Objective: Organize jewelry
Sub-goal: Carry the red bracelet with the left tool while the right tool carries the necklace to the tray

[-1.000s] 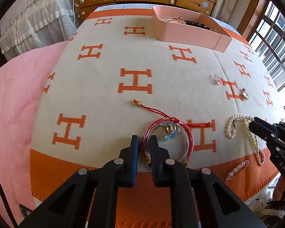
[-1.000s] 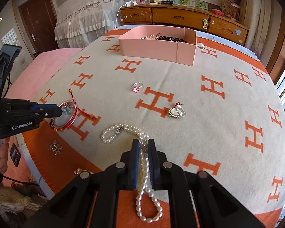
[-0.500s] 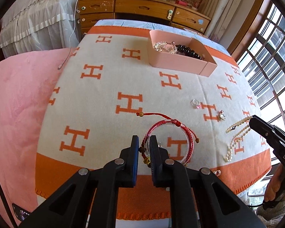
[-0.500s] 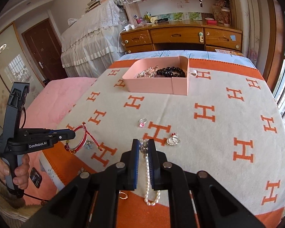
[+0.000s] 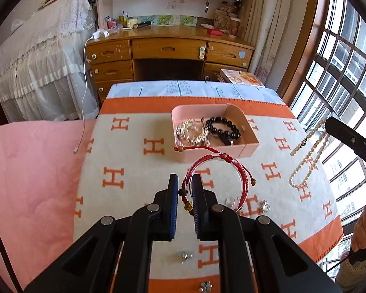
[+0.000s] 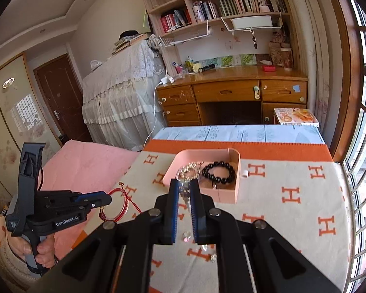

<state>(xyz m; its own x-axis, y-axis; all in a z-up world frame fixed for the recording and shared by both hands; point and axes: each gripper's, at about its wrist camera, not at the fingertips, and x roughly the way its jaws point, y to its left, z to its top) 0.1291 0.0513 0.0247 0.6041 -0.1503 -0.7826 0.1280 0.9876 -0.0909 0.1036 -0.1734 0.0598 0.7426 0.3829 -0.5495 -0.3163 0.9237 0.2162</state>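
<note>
Left claw: clamped on red bracelet. Right claw: clamped on pearl necklace. Pink box ahead.

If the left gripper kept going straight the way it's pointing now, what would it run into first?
Probably the orange-and-cream H-patterned blanket just short of the pink rectangular tray. The left gripper, shut on the red braided cord bracelet, points downward toward that area. Depth is hard to judge in this fisheye view.

The left gripper pinches a red cord bracelet in the air above the blanket (pink box behind); a pearl necklace hangs at right
</note>
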